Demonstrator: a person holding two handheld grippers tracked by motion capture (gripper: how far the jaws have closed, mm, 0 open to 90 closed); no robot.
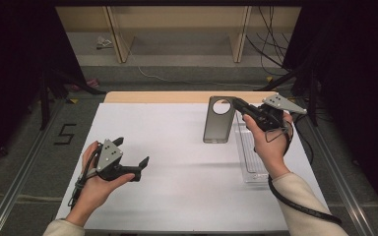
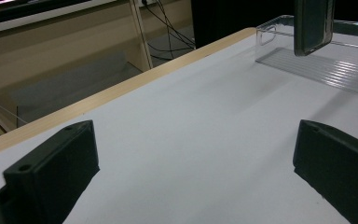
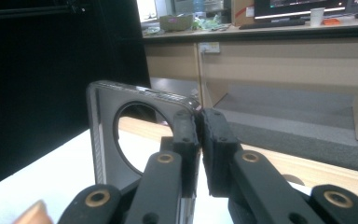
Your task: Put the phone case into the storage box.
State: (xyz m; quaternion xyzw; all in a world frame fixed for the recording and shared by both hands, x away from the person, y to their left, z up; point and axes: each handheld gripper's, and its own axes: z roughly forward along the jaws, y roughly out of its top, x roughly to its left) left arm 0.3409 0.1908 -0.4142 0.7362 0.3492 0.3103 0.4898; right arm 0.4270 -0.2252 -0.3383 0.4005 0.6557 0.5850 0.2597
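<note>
two grippers, right gripper (image 1: 237, 104) clamping phone case (image 1: 219, 120), left gripper (image 1: 130, 150) wide apart, holding nothing

Left gripper (image 1: 133, 151) lower left of the high view, cradled in an upturned hand, jaws wide apart. Right gripper (image 1: 237, 103) upper right, jaws pinched tight together, wrist angled inward.
</note>
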